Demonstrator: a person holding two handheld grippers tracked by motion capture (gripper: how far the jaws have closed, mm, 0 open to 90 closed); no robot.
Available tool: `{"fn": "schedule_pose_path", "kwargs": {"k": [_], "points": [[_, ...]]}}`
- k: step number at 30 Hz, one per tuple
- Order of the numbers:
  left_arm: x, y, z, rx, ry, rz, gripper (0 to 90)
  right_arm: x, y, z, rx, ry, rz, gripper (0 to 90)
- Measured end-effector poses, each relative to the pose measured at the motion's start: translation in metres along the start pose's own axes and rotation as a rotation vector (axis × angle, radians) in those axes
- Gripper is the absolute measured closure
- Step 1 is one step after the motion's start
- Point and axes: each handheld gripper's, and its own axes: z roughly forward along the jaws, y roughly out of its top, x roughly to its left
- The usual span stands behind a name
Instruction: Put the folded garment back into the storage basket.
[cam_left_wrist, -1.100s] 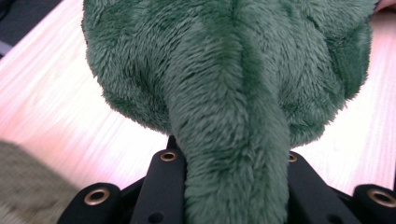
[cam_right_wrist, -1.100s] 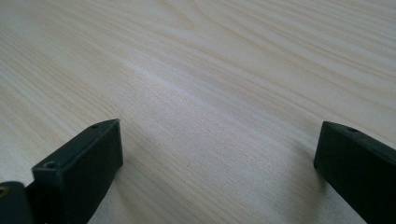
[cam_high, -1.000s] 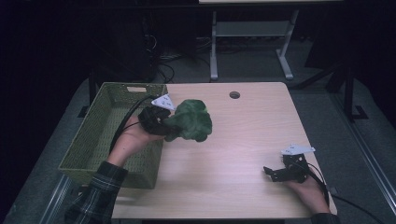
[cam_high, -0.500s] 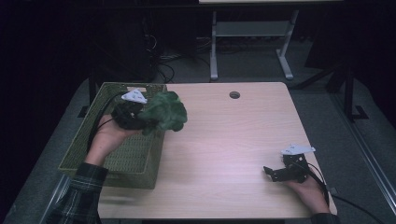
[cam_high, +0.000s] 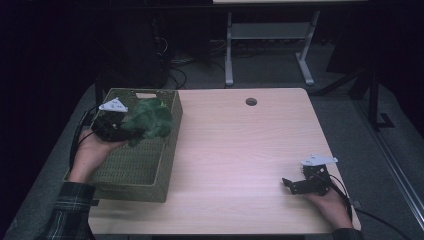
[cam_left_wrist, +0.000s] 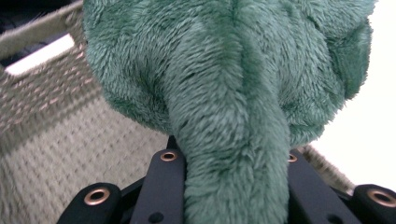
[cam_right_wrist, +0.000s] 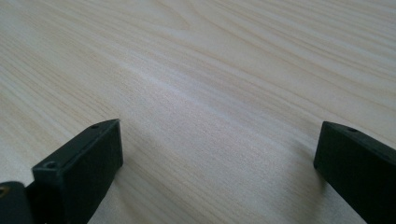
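A green plush toy (cam_high: 149, 119) hangs over the woven basket (cam_high: 131, 167) at the table's left, with my left gripper (cam_high: 120, 129) shut on it. In the left gripper view the fuzzy green plush toy (cam_left_wrist: 233, 93) bulges between the two black jaws, and the basket's wall (cam_left_wrist: 42, 107) lies behind it. My right gripper (cam_high: 295, 184) rests low near the table's front right corner, held by a hand. Its jaws stand wide apart, and in the right gripper view bare wood lies between the gripper (cam_right_wrist: 217, 154) jaws.
The light wooden table (cam_high: 240, 150) has a round cable hole (cam_high: 251, 101) near its far edge. Behind the table stands a white metal frame (cam_high: 265, 45) on a dark floor with cables. The basket fills the table's left edge.
My left gripper has carried the plush toy leftward from above the table's middle-left to above the basket. The right gripper has stayed where it was.
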Motion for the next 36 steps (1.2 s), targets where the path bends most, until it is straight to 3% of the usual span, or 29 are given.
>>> {"fn": "schedule_pose_path", "kwargs": {"k": [6,14,29,36], "points": [[0.014,-0.02,0.004,0.017,0.04,-0.053,74.2,0.0,0.0,0.0,0.0,-0.001,0.001,0.8],[0.028,-0.046,0.032,0.083,0.07,-0.089,74.2,0.0,0.0,0.0,0.0,-0.003,0.003,0.8],[0.035,-0.069,0.067,0.213,0.02,-0.106,72.4,0.0,0.0,0.0,0.0,-0.004,0.003,0.8],[0.033,-0.07,0.071,0.228,0.018,-0.091,63.5,0.0,0.0,0.0,0.0,-0.004,0.003,0.8]]}}
